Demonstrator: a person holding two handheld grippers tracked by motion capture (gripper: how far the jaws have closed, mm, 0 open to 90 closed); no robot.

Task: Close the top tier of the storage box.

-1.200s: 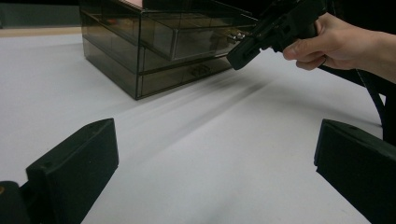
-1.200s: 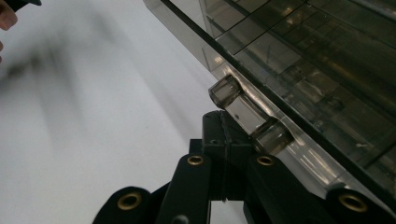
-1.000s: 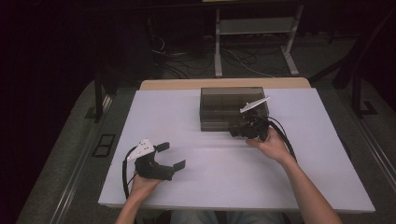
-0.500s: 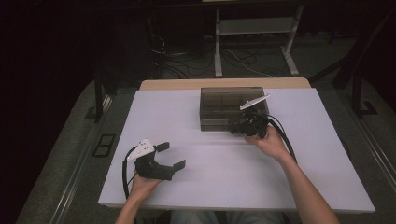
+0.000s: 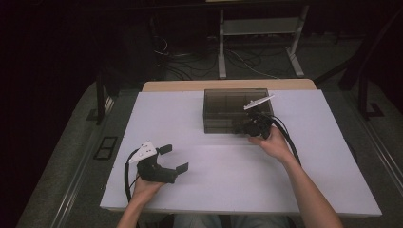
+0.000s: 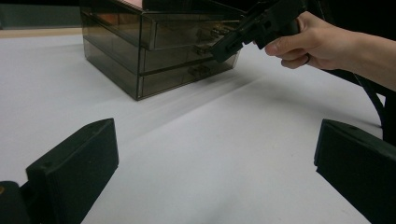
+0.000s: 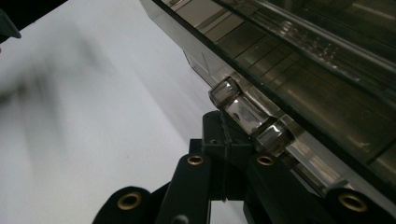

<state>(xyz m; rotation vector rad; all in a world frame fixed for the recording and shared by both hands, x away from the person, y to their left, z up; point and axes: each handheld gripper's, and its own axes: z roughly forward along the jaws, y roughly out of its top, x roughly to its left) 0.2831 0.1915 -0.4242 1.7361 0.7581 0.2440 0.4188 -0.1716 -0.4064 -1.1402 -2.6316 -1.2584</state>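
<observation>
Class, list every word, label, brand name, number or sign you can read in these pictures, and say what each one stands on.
None: no readable text stands on anything in these pictures.
Smoked plastic drawer box: no label or lettering on its fronts or handles.
Left tongs and right tongs: plain black, no markings legible.
White table: bare of print.
Floor plate beside the table: too small and dark to tell.

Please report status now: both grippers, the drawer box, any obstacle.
Right gripper shut, tips at a drawer handle of the smoked drawer box. Left gripper open, idle above the table. Nothing in the way.
</observation>
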